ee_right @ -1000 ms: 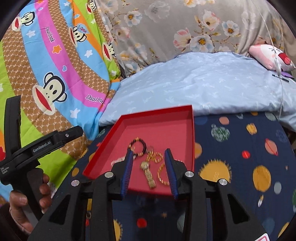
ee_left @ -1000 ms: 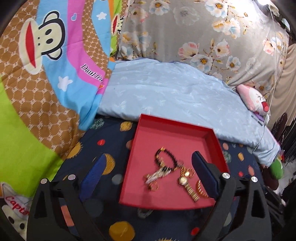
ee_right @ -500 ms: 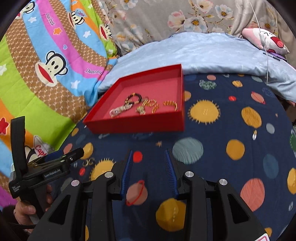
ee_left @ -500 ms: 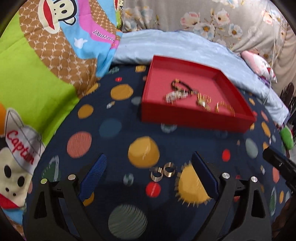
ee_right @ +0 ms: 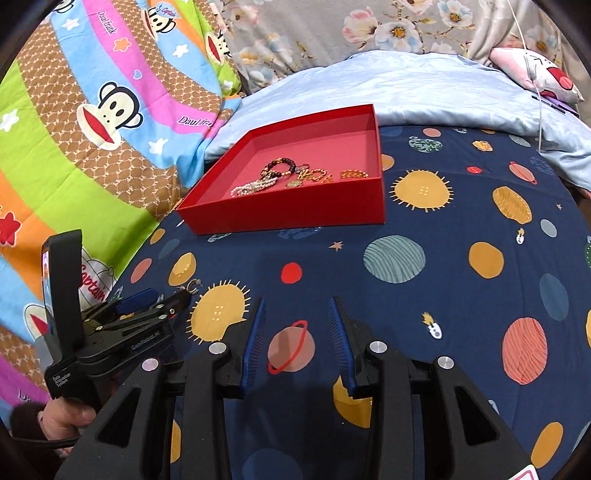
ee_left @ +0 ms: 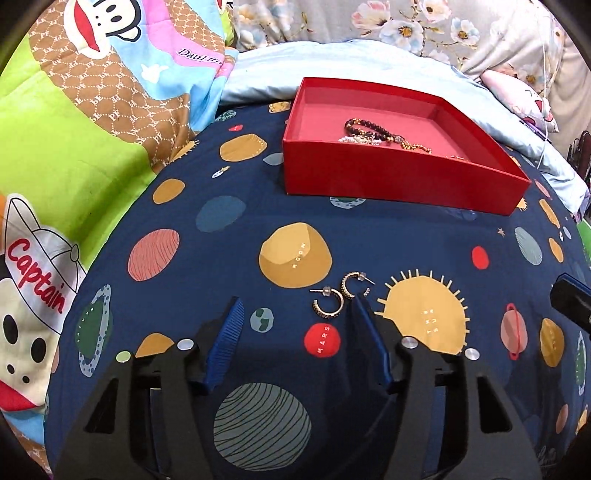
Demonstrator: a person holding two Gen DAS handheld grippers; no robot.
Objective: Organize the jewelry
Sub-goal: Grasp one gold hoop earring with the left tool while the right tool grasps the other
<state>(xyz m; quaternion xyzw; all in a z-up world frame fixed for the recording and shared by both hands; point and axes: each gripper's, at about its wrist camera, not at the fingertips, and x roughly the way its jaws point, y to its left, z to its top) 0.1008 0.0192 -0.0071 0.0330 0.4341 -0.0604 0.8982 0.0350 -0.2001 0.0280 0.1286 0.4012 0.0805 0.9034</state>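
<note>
Two small gold hoop earrings [ee_left: 334,299] lie side by side on the dark blue planet-print sheet. My left gripper [ee_left: 297,306] hovers low over them with its jaws closing. One hoop lies between the blue pads close to the right one, the other just ahead of that pad's tip, and neither is pressed. The right wrist view shows the left gripper [ee_right: 162,295] with an earring [ee_right: 194,285] at its tip. The red tray [ee_left: 369,181] holds a dark bead bracelet [ee_left: 365,127], a pearl piece [ee_left: 356,139] and gold chains [ee_left: 417,146]. My right gripper [ee_right: 297,306] stands part open over bare sheet.
A bright monkey-print quilt [ee_right: 92,122] rises on the left. A pale blue sheet [ee_right: 424,88] and a floral pillow [ee_right: 332,29] lie behind the tray [ee_right: 288,218]. A pink plush toy [ee_right: 546,74] and a white cable sit at the far right. A hand [ee_right: 62,413] grips the left tool.
Both grippers have drawn back from over the red tray and sunk toward the sheet. The two earrings came into view at the left gripper, whose jaws have narrowed around them.
</note>
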